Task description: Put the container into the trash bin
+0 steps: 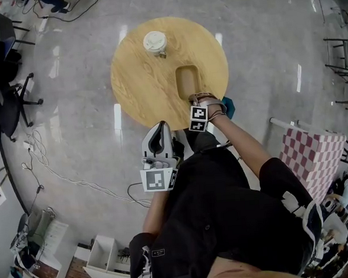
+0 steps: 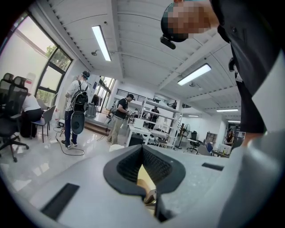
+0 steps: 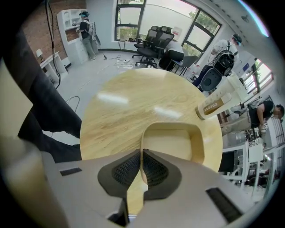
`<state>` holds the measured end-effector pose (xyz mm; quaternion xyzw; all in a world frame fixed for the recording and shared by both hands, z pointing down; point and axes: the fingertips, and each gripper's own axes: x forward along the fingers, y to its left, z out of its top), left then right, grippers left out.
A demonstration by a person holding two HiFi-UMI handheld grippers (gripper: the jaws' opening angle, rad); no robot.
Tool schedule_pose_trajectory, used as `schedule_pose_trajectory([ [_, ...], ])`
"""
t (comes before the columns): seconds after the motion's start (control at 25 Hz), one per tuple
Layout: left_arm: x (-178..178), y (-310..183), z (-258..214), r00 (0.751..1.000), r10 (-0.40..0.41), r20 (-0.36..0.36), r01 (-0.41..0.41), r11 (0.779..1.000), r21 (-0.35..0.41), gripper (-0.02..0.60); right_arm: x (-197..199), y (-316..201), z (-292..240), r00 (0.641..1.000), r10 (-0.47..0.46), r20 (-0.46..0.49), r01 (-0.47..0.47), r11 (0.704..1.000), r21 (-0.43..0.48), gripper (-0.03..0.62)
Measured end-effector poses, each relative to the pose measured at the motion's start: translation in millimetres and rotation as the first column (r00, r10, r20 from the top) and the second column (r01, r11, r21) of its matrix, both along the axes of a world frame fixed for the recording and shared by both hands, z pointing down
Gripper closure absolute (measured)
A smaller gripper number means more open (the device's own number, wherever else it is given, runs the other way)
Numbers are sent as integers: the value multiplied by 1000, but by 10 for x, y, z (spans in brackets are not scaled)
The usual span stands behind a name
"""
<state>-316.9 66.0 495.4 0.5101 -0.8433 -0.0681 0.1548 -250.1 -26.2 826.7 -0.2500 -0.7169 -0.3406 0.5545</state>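
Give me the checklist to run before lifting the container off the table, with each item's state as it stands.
1. Right gripper clamped on the container: ok, the pads pinch its near rim wall.
2. Container empty: ok, nothing shows inside it.
3. Coffee cup clear of the lift: ok, it stands apart at the far side of the table.
4. Left gripper out of the way: ok, jaws together, holding nothing, back at the table's near edge.
5. Trash bin located: cannot tell, no view clearly shows one.
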Motion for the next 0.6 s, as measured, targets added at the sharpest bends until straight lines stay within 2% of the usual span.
schedule_pose_trajectory([
  [0.32,249,293,-140,999,42,15,-42,999,30,574,282,188,-352,988,144,48,-142,989,-30,559],
  [0.6,466,537,-286,988,146,53,-150,985,87,574,589,425,-767,942,315,119,-309,949,-72,559],
])
